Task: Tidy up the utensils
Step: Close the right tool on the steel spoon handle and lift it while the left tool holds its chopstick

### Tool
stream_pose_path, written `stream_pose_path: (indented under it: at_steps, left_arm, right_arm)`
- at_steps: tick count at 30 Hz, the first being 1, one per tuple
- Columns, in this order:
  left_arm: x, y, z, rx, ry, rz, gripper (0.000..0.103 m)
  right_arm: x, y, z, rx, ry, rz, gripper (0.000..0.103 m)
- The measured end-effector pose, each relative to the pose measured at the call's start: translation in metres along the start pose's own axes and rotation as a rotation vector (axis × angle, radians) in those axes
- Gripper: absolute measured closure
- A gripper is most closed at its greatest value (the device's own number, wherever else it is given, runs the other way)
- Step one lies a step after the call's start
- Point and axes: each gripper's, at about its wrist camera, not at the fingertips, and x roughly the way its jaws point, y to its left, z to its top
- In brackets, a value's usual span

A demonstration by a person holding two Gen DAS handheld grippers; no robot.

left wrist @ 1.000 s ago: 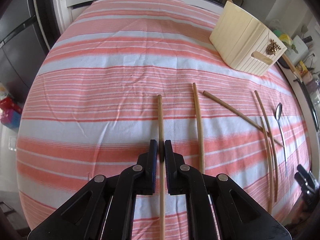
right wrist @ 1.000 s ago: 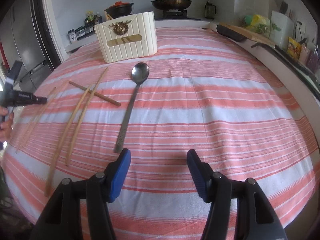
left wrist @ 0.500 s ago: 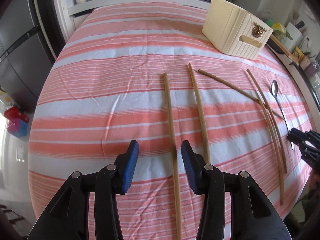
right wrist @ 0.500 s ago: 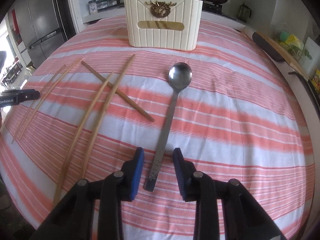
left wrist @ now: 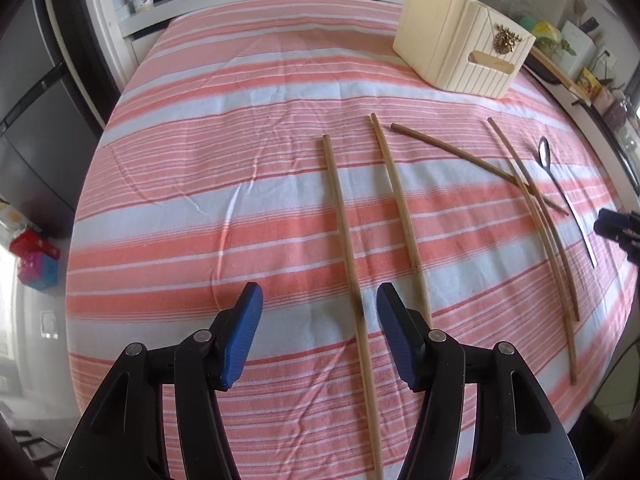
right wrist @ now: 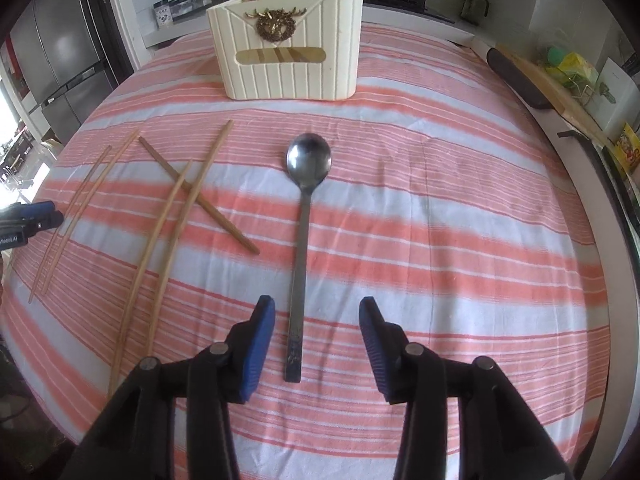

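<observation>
Several wooden chopsticks lie on the striped cloth. My left gripper (left wrist: 318,308) is open over the near end of the leftmost chopstick (left wrist: 344,236), not gripping it; a second chopstick (left wrist: 400,216) lies just to its right. My right gripper (right wrist: 316,320) is open, its jaws to either side of the handle of a metal spoon (right wrist: 302,240) that lies flat. The cream utensil holder (right wrist: 288,46) stands at the back with chopsticks in it; it also shows in the left wrist view (left wrist: 460,44).
A crossed group of chopsticks (right wrist: 192,192) lies left of the spoon. The striped tablecloth (right wrist: 440,200) covers the table. A cutting board (right wrist: 560,100) and packets sit on the counter at right; a fridge (right wrist: 60,52) stands left, and a stove with pans behind.
My left gripper let go of the leftmost chopstick, opened and drew back. My right gripper moved over the spoon handle, narrowed around it, then opened wider.
</observation>
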Motion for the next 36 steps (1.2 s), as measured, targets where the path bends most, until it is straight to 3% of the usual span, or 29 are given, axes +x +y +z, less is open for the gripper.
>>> stream_pose_path:
  at_steps: [5,8,14,21,24,26,27,31,36]
  left_arm:
    - [0.008,0.000,0.011,0.021,0.014,0.038,0.042]
    - [0.015,0.003,0.017,0.000,0.027,0.050,0.042]
    - [0.022,-0.003,0.027,0.030,0.029,0.074,0.042]
    - [0.034,-0.007,0.048,0.036,0.032,0.056,0.042]
    - [0.036,-0.011,0.056,0.024,0.031,0.045,0.058]
    - [0.036,-0.016,0.059,0.022,0.026,0.042,0.087]
    - [0.037,-0.019,0.060,0.021,0.024,0.036,0.095]
    - [0.032,-0.021,0.061,-0.007,-0.016,0.012,0.099]
    - [-0.009,-0.023,0.057,-0.032,-0.157,-0.014,0.099]
  right_arm:
    - [0.011,-0.002,0.034,0.017,-0.020,0.064,0.058]
    - [0.027,0.000,0.051,0.011,-0.042,0.062,0.051]
    - [0.053,0.000,0.039,0.026,-0.030,0.052,0.050]
    - [0.062,0.014,0.049,-0.037,-0.101,0.007,0.047]
    - [0.067,0.015,0.059,-0.030,-0.108,-0.015,0.050]
    - [0.069,0.018,0.065,-0.029,-0.113,-0.033,0.056]
    - [0.069,0.022,0.067,-0.039,-0.121,-0.045,0.065]
    - [0.067,0.025,0.067,-0.047,-0.155,-0.051,0.067]
    - [0.035,0.010,0.062,0.005,-0.251,0.036,0.067]
